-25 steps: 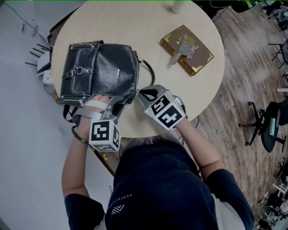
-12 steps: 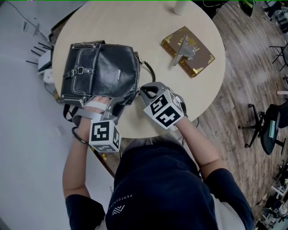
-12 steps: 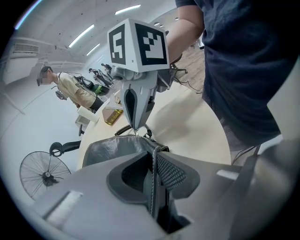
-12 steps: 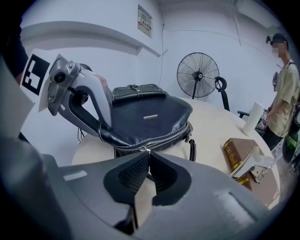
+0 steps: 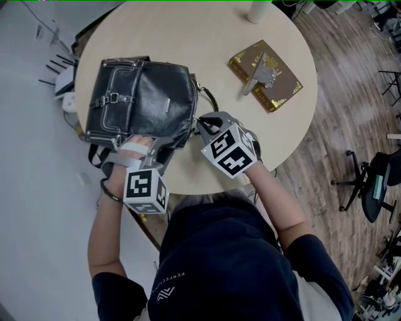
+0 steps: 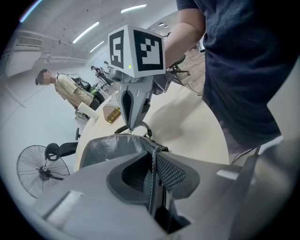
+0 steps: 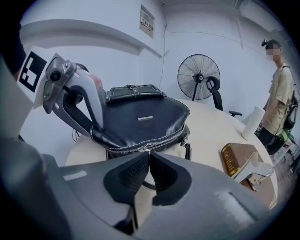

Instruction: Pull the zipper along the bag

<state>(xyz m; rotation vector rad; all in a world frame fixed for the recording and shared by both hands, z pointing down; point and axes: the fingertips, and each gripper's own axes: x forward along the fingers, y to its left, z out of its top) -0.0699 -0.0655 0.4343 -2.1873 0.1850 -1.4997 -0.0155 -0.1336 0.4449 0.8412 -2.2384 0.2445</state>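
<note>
A black leather bag lies flat on the round beige table. My left gripper is at the bag's near edge and is shut on a stitched leather fold of the bag. My right gripper is at the bag's near right corner. In the right gripper view its jaws are pinched together on the small silver zipper pull. The silver zipper line runs along the bag's side just past the jaws. The left gripper shows at the left of that view.
A brown book with gold ornament and a metal clip on top lies on the table to the right. A white cylinder stands at the far edge. A standing fan and a person are beyond the table; an office chair is on the wooden floor.
The head view has shifted slightly. Both grippers stay at the bag's near edge with their grips unchanged; the right one has barely moved.
</note>
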